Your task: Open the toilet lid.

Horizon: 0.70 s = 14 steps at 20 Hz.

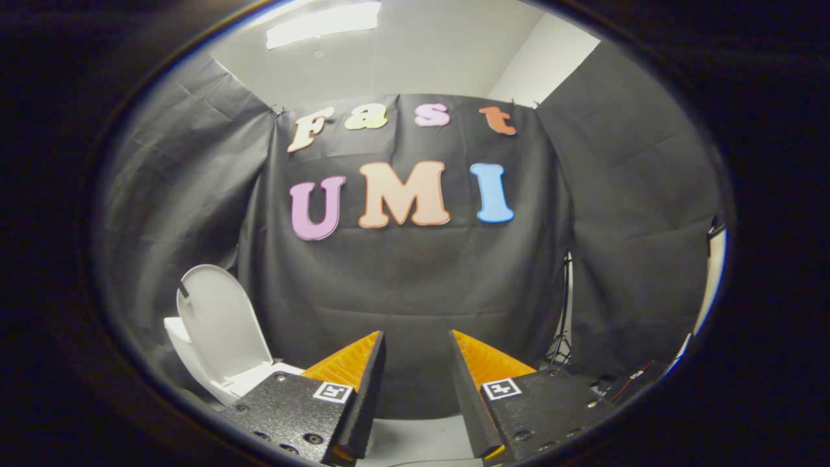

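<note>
Far to the left of the fingers, the toilet lid (220,321) stands raised, leaning back upright against the white toilet (185,353) body behind it, with the black cloth wall (402,285) just beyond. A small dark mark sits near the lid's upper left rim. The base of the lid meets the toilet close beside the left finger's outer side, low down. The gripper (418,340) points at the cloth wall, its two fingers spread apart with a clear gap between them and nothing held; a pale floor (421,441) shows through that gap. To the right of the fingers, a thin stand (563,337) rises along a fold of the cloth, with some wires near its foot
</note>
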### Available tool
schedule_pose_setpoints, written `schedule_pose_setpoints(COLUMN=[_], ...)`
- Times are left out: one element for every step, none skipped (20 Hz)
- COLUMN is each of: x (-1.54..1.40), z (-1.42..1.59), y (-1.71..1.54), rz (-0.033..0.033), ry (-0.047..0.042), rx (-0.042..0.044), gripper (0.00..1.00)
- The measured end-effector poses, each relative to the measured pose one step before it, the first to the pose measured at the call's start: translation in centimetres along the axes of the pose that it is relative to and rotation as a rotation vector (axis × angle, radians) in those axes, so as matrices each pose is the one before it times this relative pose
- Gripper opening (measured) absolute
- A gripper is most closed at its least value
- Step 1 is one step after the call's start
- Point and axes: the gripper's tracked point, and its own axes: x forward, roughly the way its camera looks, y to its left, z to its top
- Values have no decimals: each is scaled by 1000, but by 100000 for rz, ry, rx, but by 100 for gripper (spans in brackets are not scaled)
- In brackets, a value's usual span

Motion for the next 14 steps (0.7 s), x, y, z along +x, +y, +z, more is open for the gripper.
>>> schedule_pose_setpoints(x=[228, 248, 224, 214, 205, 160, 69, 64, 101, -68, -23, -53, -25, -68], z=[-913, -752, -605, -517, -422, -160, -127, -350, -444, -389, -339, -202, -220, -20], y=[-244, -82, 237, 396, 120, 144, 413, 308, -133, 188, 557, 274, -87, 299], rz=[211, 136, 928, 1073, 188, 429, 2086, 1542, 982, 2094, 2843, 1765, 1027, 2174], ry=[2776, 2233, 1492, 999, 357, -221, -174, 1141, 1559, 1400, 1041, 625, 299, 212], rx=[-249, -237, 161, -105, -149, 263, -48, 192, -588, -1256, -1298, -1502, -677, -180], gripper=[58, 58, 58, 58, 59, 59, 59, 59, 59, 59, 59, 59, 59, 59])
